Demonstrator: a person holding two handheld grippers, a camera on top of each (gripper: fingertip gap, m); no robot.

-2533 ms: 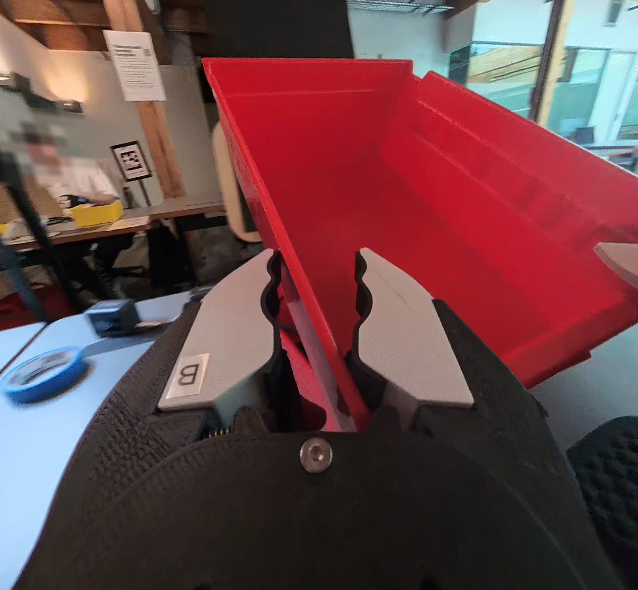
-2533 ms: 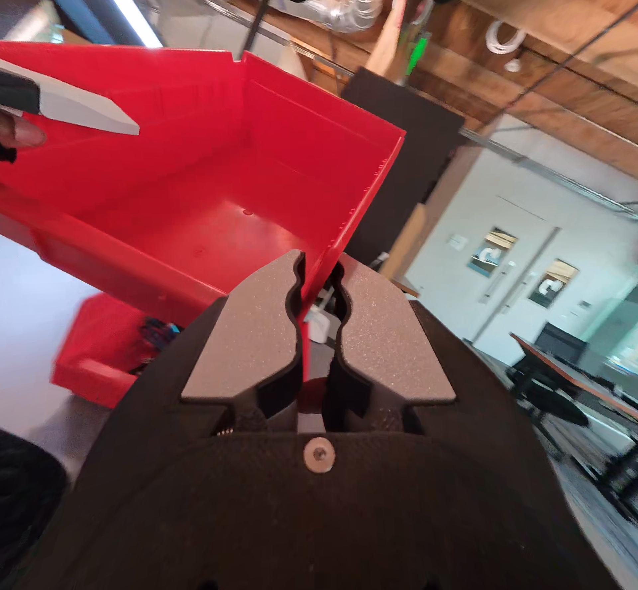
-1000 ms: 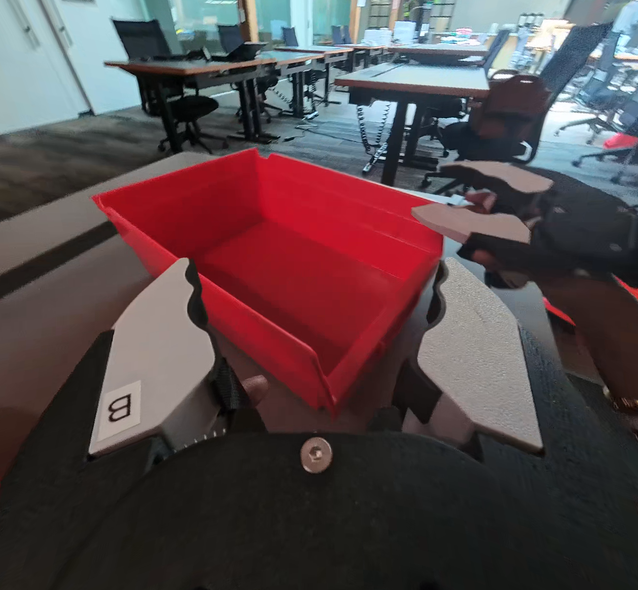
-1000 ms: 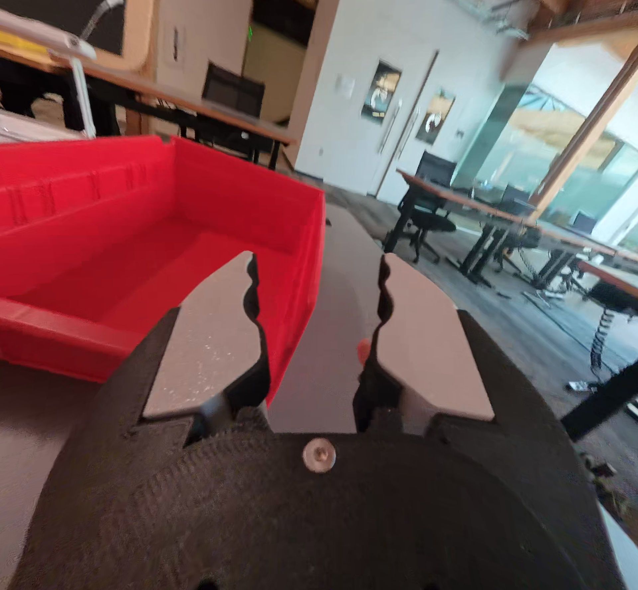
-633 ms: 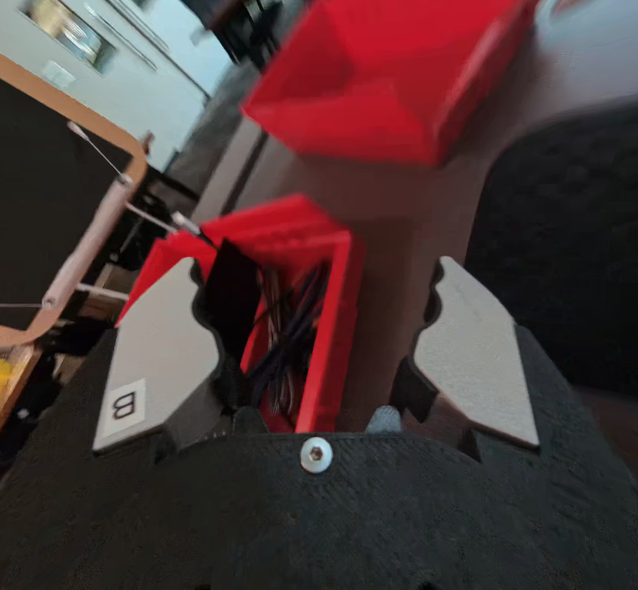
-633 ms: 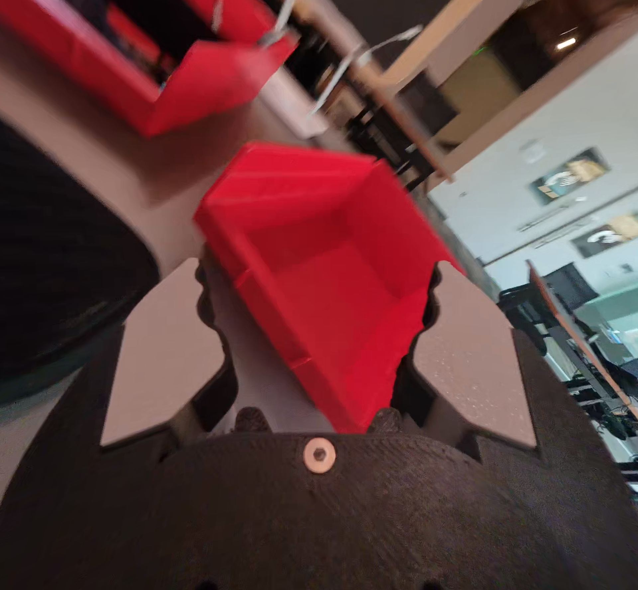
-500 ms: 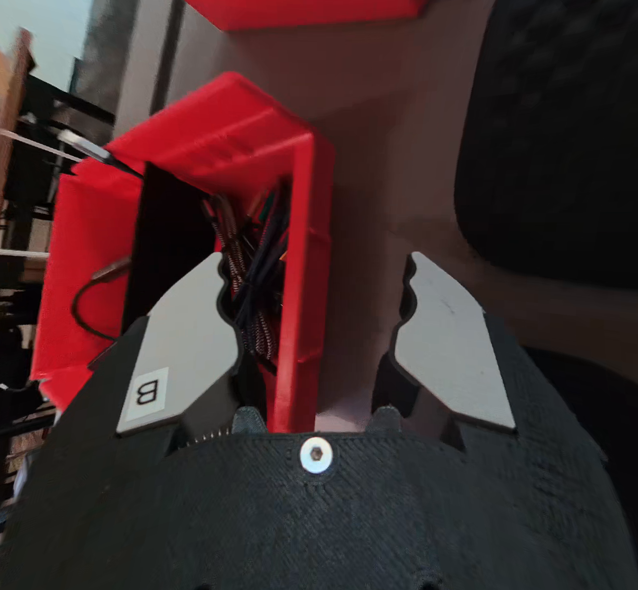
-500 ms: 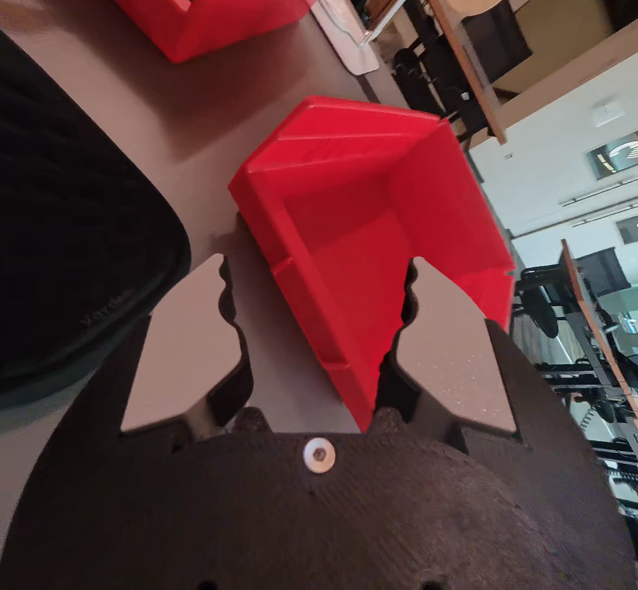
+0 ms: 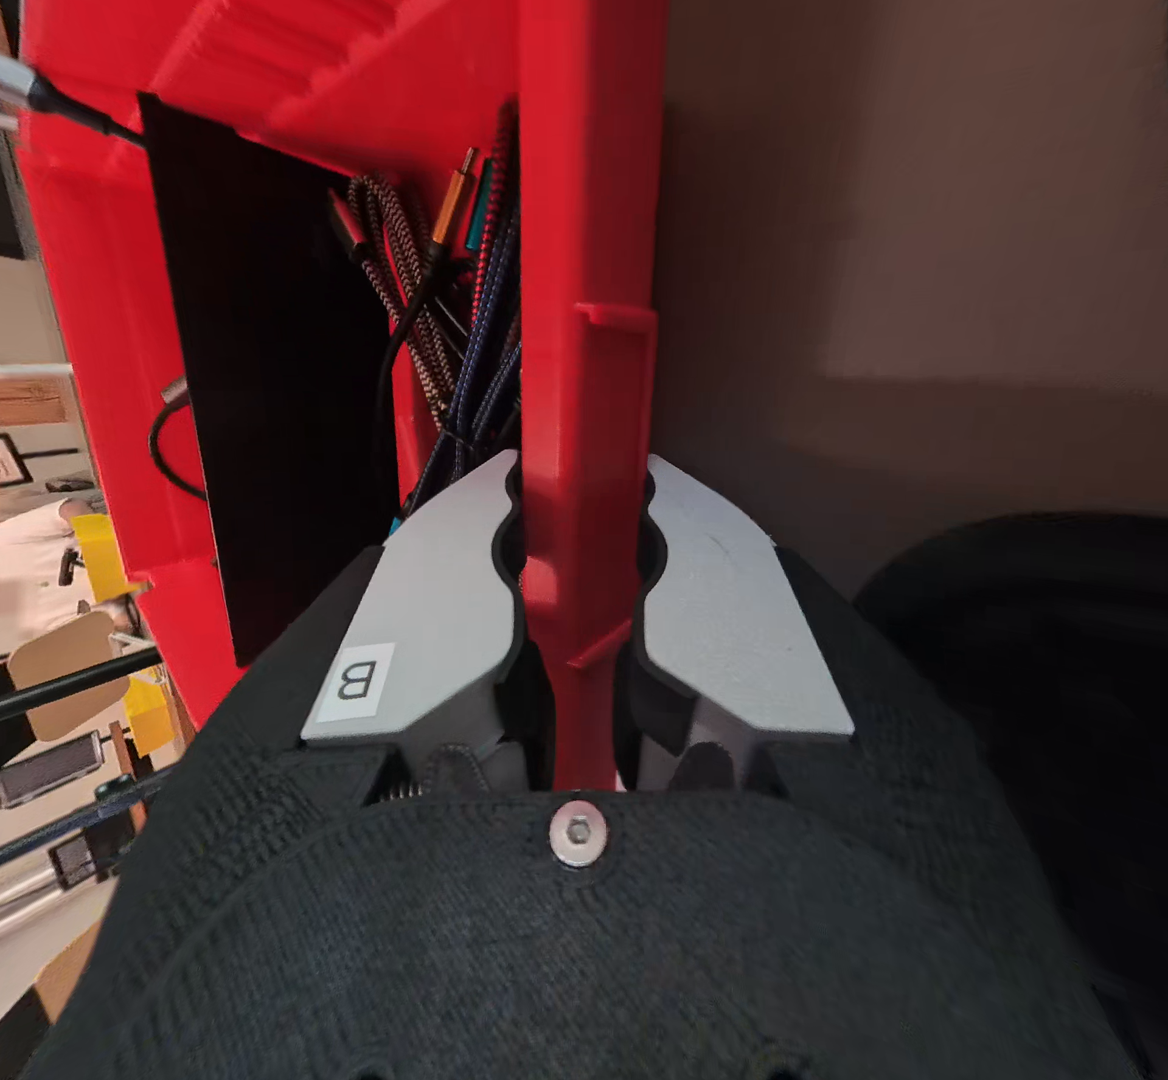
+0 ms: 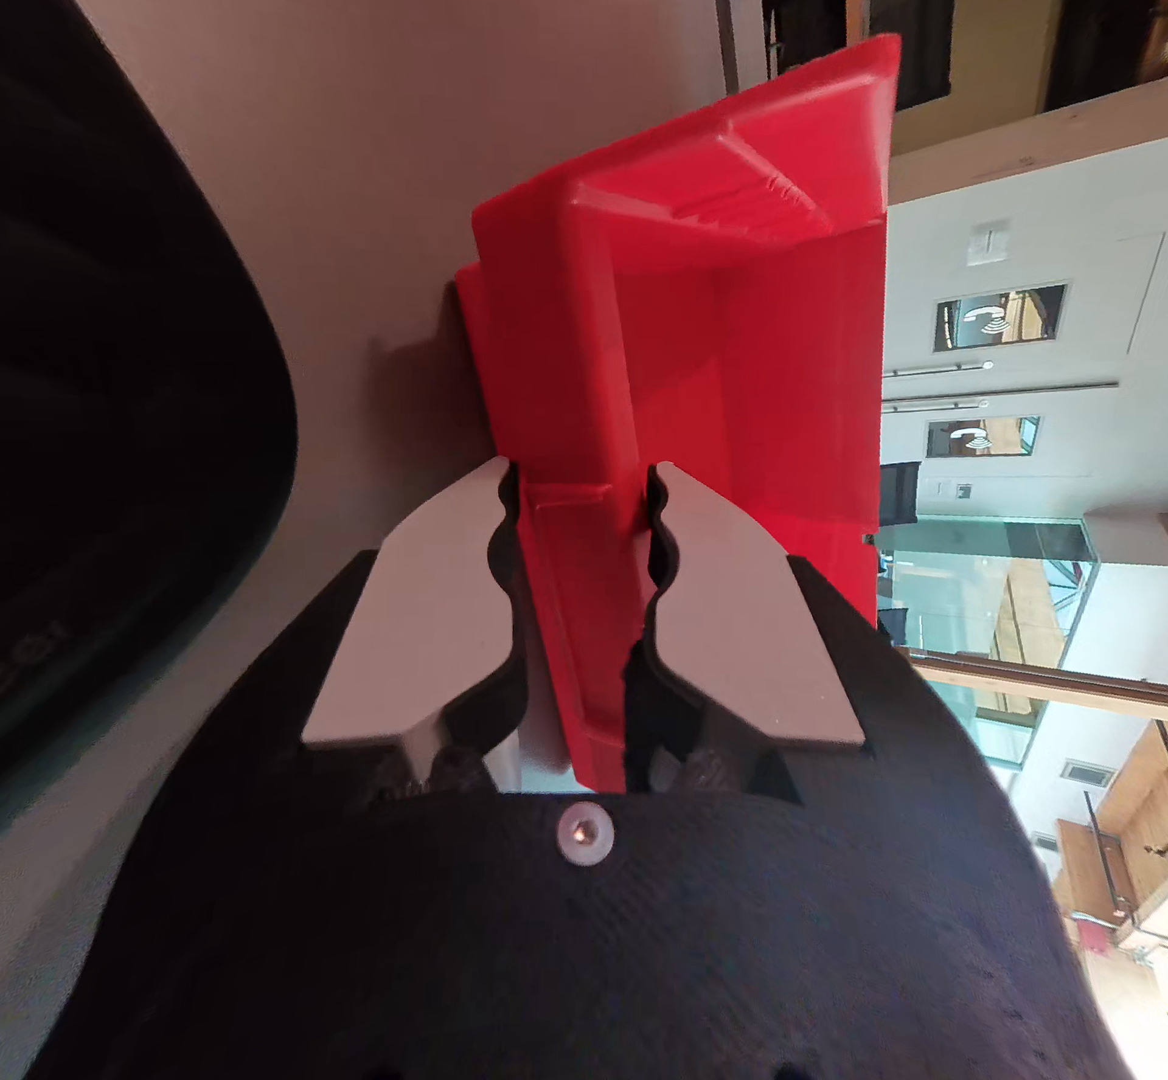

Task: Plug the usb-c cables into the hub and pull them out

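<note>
A red bin [image 9: 588, 228] holds several braided USB-C cables [image 9: 442, 291] with orange, teal and pink plugs, and a flat black slab [image 9: 272, 386] that may be the hub. My left gripper [image 9: 578, 465] is shut on this bin's right side wall, one finger inside and one outside. A second red bin [image 10: 758, 386] is empty. My right gripper [image 10: 580, 465] is shut on its near side wall, left finger outside and right finger inside. Both bins rest on the grey-brown table [image 9: 885, 165].
A black mat [image 9: 1011, 670] lies on the table to the right of the cable bin; it also shows in the right wrist view [image 10: 95, 291], left of the empty bin. Office desks, chairs and glass walls stand beyond the table edge. My right fingertips sit around 30 cm from my left ones.
Both grippers earlier set down the empty bin and opened. In the last half second each has moved down over a different bin wall and shut on it.
</note>
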